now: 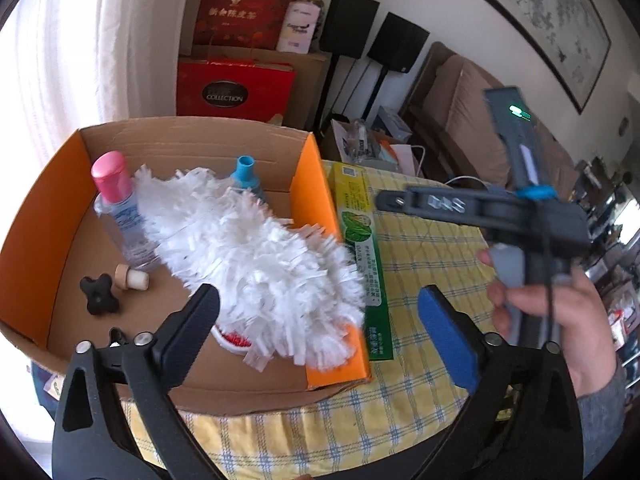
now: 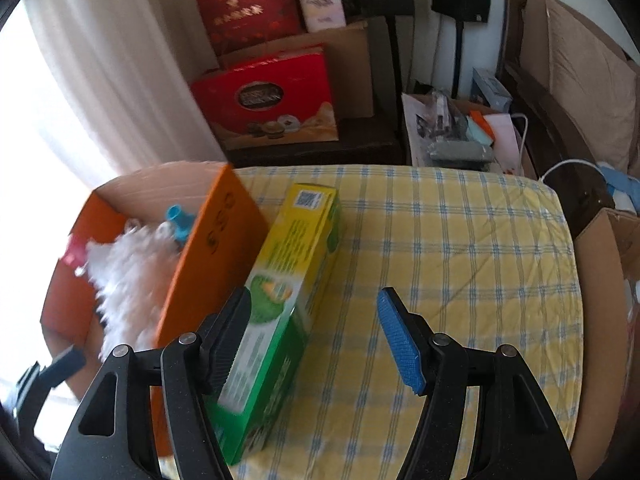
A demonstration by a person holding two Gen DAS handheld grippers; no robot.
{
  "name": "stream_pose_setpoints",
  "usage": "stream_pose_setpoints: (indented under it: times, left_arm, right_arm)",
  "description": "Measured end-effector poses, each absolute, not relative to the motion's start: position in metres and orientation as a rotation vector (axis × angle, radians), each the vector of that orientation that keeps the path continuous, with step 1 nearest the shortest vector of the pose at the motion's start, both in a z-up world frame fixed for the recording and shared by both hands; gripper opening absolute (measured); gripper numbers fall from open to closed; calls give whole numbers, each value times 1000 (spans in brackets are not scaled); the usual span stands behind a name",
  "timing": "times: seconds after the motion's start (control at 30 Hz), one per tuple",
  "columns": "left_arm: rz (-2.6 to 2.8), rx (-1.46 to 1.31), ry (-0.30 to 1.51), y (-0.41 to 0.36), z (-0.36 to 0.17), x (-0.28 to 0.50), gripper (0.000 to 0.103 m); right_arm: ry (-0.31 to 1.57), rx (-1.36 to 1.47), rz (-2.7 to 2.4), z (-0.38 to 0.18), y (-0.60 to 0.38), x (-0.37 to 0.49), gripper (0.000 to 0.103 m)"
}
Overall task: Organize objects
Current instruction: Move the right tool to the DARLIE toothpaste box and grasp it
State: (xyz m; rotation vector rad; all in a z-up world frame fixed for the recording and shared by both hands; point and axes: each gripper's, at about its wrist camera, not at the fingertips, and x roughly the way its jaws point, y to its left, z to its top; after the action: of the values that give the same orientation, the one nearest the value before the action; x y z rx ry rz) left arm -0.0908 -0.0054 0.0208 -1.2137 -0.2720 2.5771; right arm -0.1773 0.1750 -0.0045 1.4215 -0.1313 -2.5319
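An open orange cardboard box (image 1: 312,184) stands on the yellow checked table (image 1: 424,248). In it lie a white fluffy duster (image 1: 256,256), a clear bottle with a pink cap (image 1: 120,208), a blue-capped bottle (image 1: 245,172), a cork stopper (image 1: 132,276) and a black knob (image 1: 99,299). A long green and yellow box (image 2: 280,300) lies on the table against the orange box's (image 2: 208,252) right wall. My left gripper (image 1: 320,328) is open and empty above the duster's near end. My right gripper (image 2: 316,336) is open and empty just above the green box's near end; it also shows in the left wrist view (image 1: 480,208).
Red gift boxes (image 2: 268,96) and brown cartons are stacked behind the table by a white curtain. Two black speakers (image 1: 376,32) stand on poles. A sofa (image 2: 576,72) and a cluttered low box (image 2: 452,132) are at the back right. Another carton (image 2: 612,264) is at the right edge.
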Motion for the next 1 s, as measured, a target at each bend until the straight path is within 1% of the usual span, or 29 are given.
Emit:
stream_pose_setpoints:
  times: [0.1,0.27,0.47,0.67,0.87,0.9,0.97,1.0]
  left_arm:
    - [2586,-1209,-229,3,22,-95,102]
    - [2595,-1208,-187,11,22,-100,102]
    - [2607,-1214,-157,14,20,-105,102]
    - [2613,-1230,-158,8,17,-111,102]
    - [2605,-1227,-172,7,17,-112,102]
    - [2602,-1226,-177,7,17,-112,102]
    - [2592,-1224,-187,8,18,-111,102]
    - [2586,-1224,-188,9,18,-109,102]
  right_arm:
    - [-182,1452,-2520,-10,175,-194,68]
    - [-209,1488,-2501,-16,169,-217,68]
    - [-200,1533,-2470,-28,156,-236,68]
    - [-153,1562,-2445,-38,142,-244,68]
    - [-153,1578,-2456,-40,143,-245,68]
    - [-142,1581,-2463,-39,144,-245,66]
    - [-61,1598,-2484,-39,143,-244,58]
    - [-26,1608,-2491,-40,143,-243,57]
